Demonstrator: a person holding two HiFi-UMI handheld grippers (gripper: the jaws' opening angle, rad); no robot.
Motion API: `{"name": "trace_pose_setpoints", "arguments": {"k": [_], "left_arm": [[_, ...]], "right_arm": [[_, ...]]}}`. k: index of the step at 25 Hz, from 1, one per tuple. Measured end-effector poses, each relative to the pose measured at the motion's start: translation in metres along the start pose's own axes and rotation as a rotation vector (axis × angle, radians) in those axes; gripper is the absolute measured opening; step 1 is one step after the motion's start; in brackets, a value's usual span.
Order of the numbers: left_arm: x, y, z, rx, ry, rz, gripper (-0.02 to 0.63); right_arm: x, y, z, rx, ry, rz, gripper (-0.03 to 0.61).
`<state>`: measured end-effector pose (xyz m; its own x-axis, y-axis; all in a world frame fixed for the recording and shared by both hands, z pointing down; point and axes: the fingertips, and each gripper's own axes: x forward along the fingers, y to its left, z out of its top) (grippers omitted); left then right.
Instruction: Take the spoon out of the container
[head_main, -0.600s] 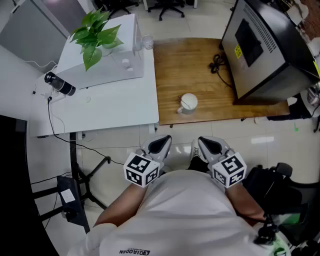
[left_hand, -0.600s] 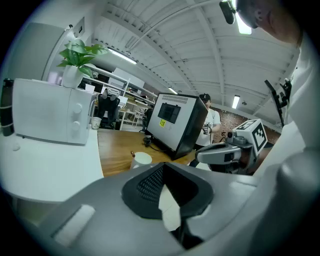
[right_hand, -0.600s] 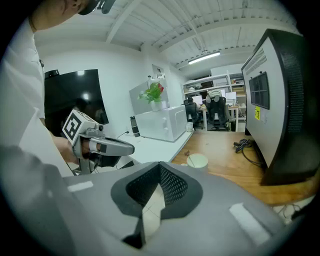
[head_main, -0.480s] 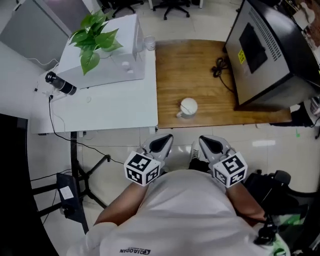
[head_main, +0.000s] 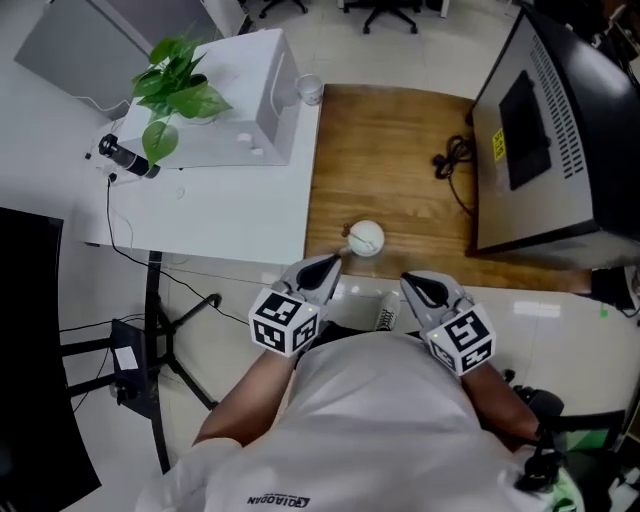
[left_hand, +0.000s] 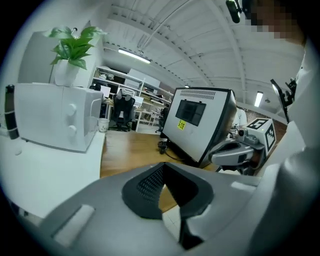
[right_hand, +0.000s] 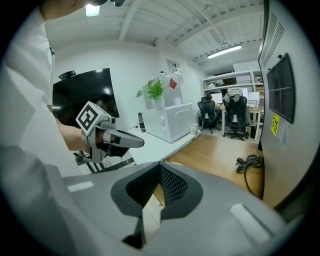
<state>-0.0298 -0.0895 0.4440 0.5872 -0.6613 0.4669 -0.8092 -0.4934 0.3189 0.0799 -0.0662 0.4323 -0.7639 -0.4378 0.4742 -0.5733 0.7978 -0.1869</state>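
Both grippers have come forward to the wooden counter's (head_main: 390, 160) near edge. The left gripper (head_main: 330, 266) now shows just beside the one white container (head_main: 366, 238), which stands near that edge; the right gripper (head_main: 418, 288) is apart. Both jaws are clenched on nothing. The spoon cannot be made out. The grey machine's (head_main: 560, 150) single yellow label (head_main: 497, 144) is unreadable. Bare wood lies beyond the container.

1 white, round container (head_main: 366, 239) is seen upright near the front edge of the wooden table (head_main: 400, 150); its spoon cannot be made out.

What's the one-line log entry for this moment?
left gripper: shut, empty | right gripper: shut, empty | white cup: on wooden table, untouched
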Motion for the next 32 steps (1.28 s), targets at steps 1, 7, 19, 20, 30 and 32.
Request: {"name": "trace_pose_setpoints", "arguments": {"k": [1,7,19,20,30,32], "left_arm": [[0.006,0.004,0.002,-0.002,-0.007,0.024,0.005],[0.023,0.017,0.015,-0.013,-0.013,0.071,0.005],[0.038,0.042,0.015,0.006,0.030,-0.034,0.005],[0.040,0.043,0.015,0.006,0.030,-0.042,0.005],[0.049,0.064,0.017,0.011,0.030,-0.060,0.009],[0.052,0.067,0.016,0.006,0.029,-0.062,0.015]], "right_arm": [[0.000,-0.005,-0.001,-0.009,0.008,0.009,0.008],[0.007,-0.018,-0.001,0.000,0.021,0.044,0.008],[0.032,-0.030,0.000,0.119,0.007,-0.078,0.008],[0.034,-0.029,-0.001,0.127,0.010,-0.083,0.008],[0.049,-0.029,-0.012,0.189,0.044,-0.111,0.008],[0.051,-0.030,-0.016,0.200,0.053,-0.110,0.008]]}}
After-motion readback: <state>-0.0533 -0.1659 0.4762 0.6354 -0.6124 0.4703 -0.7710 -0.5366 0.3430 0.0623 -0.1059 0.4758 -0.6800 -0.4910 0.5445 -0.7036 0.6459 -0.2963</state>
